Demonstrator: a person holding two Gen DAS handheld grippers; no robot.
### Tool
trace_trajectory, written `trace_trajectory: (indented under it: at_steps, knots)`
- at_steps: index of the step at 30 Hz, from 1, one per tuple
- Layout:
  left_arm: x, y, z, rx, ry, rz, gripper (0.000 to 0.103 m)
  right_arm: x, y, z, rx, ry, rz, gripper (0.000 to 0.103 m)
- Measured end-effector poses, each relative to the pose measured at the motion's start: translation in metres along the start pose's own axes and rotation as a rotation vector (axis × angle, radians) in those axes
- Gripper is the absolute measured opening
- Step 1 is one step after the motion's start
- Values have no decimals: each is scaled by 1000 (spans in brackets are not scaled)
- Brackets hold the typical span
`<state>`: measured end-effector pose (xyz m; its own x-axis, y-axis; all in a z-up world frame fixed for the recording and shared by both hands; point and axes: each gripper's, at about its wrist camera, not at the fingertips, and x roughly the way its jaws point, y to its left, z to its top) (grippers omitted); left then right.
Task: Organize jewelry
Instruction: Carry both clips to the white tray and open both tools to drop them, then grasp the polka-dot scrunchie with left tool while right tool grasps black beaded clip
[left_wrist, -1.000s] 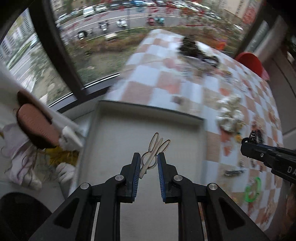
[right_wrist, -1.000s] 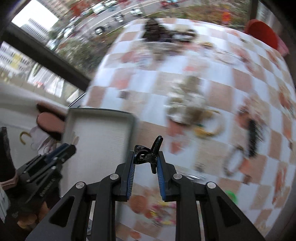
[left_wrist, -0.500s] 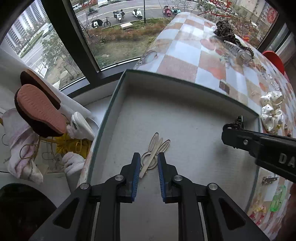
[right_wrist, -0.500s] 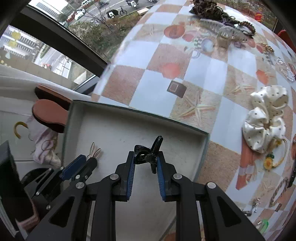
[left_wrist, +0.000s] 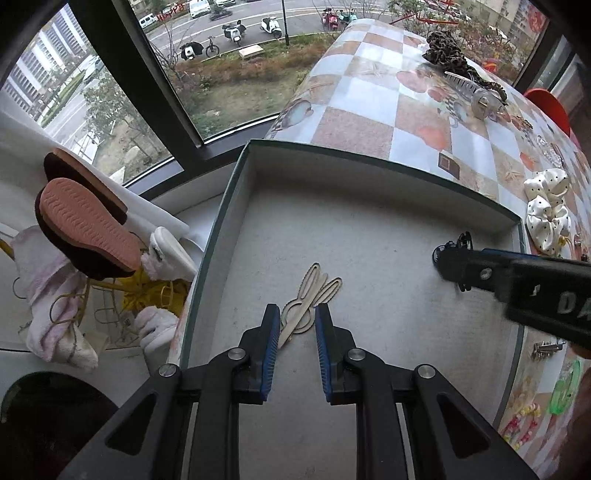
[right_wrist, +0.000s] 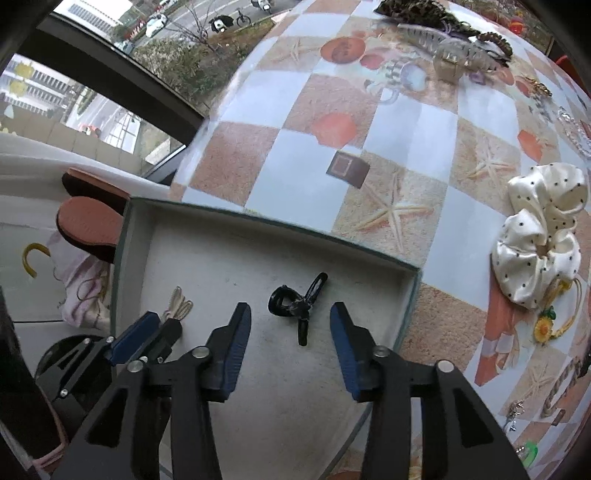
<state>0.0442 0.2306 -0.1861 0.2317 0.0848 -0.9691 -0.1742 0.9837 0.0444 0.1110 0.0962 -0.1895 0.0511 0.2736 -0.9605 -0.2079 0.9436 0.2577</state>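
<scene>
A shallow grey tray (left_wrist: 236, 173) (right_wrist: 408, 314) sits at the table's near left corner. A beige bunny-shaped hair clip (left_wrist: 308, 301) (right_wrist: 179, 304) lies flat on the tray floor. My left gripper (left_wrist: 295, 325) (right_wrist: 146, 334) is slightly open around the clip's round end, the pads apart from it. A black hair clip (right_wrist: 297, 304) lies on the tray floor. My right gripper (right_wrist: 290, 325) (left_wrist: 448, 258) is wide open just behind the clip and empty.
On the checkered tablecloth lie a white polka-dot scrunchie (right_wrist: 539, 236) (left_wrist: 546, 210), a leopard scrunchie (left_wrist: 443, 51), a large claw clip (right_wrist: 448, 55) and several small clips at the right. A window and slippers (left_wrist: 85, 229) are at the left.
My right gripper opened and let go of the black clip, which now lies in the tray. My left gripper opened slightly, the beige clip resting on the tray floor.
</scene>
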Motion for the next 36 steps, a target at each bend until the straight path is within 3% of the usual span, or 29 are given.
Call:
trace_trajectory:
  at_steps: [5,7,8,9,18,21,28,30,33,36]
  knots:
    - [-11,-2,0,4,-9,5,24,-37,-8,-7,29,-42,37,57]
    - [-17,-3,0,5,-10,-2,61,-55,-14,-15,41,-67,44,62]
    - [-20,-2,0,1,-17,0,98,-62,-17,-19,48,-77,43,63]
    - [-26,-2,-2,-5,-37,8,103,-67,-19,-24,53,-83,40,64]
    - [-51,-22,-10,78,-62,-10,103,-107,-74,-79,222,-82,-15,71]
    - [-63,-39,-15,149,-46,-73,103,-117,-93,-101,299,-88,-32,84]
    - [-85,-88,-24,295,-40,-130,103,-147,-139,-144,458,-150,-74,86]
    - [-88,-106,-23,340,-52,-117,103,-154,-154,-154,507,-175,-83,86]
    - [-90,-126,-17,370,-47,-127,103,-161,-171,-163,546,-201,-85,103]
    - [-92,-141,-9,366,-70,-123,103,-170,-183,-166,552,-232,-99,103]
